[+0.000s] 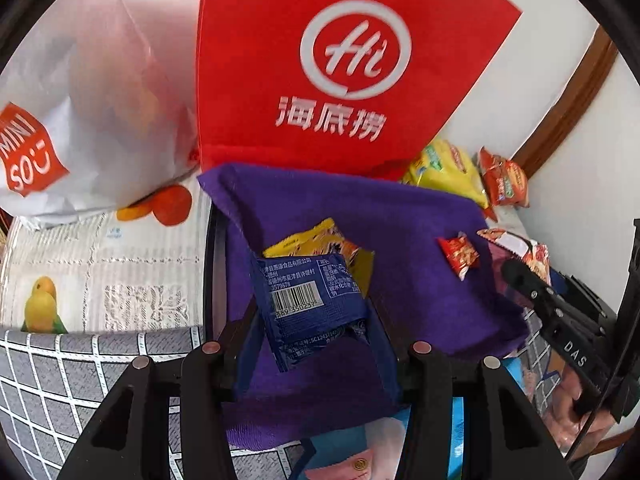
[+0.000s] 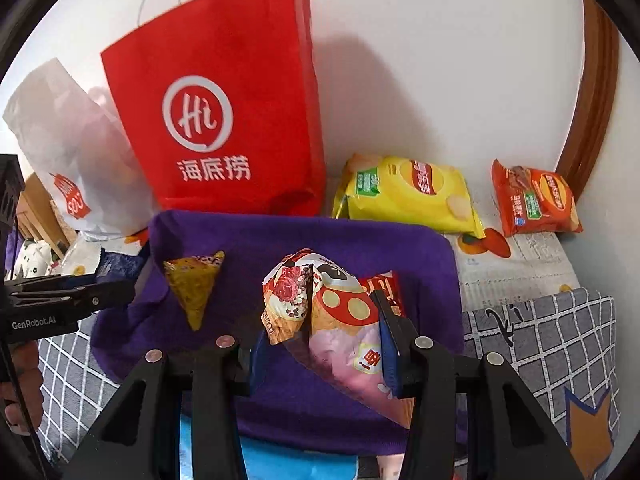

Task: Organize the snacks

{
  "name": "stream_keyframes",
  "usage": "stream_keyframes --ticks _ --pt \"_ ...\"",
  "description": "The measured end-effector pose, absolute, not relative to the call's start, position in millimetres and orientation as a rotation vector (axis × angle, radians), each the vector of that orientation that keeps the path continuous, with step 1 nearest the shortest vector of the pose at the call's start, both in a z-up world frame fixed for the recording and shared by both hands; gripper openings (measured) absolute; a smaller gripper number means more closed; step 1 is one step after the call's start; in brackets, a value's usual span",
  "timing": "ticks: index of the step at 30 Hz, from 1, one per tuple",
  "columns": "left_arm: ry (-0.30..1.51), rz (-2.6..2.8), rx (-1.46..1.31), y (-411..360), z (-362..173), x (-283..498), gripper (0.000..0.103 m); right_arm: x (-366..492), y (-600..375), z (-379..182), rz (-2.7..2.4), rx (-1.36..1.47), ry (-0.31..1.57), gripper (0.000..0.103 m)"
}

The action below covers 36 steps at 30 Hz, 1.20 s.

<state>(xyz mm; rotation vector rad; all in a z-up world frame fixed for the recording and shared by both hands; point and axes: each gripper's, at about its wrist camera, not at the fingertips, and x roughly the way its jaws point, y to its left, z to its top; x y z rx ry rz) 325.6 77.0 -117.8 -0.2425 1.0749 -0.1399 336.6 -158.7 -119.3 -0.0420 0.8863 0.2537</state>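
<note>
The left gripper [image 1: 310,320] has its jaws clamped on a blue snack packet [image 1: 308,300] printed with a barcode, held over a purple tray [image 1: 400,220]. The right gripper [image 2: 320,344] jaws grip a pink patterned snack bag [image 2: 320,312] above the same tray. At twelve o'clock stands a red bag [image 2: 224,120] reading "Hi 海底捞"; at ten o'clock, a white "MINISO" bag [image 1: 80,120].

A crinkled blue foil snack packet [image 1: 308,304] and a pink-and-red foil snack packet [image 2: 332,320] hang over a purple cloth-lined tray [image 2: 280,240], where a small yellow foil packet [image 2: 194,284] lies flat.
</note>
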Motion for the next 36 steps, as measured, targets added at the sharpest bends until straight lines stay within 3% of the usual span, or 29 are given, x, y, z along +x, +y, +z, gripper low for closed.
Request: stream_keyframes --ticks 36 --pt "1.206 -0.177 -0.246 53 -163 343 0.047 352 -178 -166 0.258 -0.04 1.032 0.049"
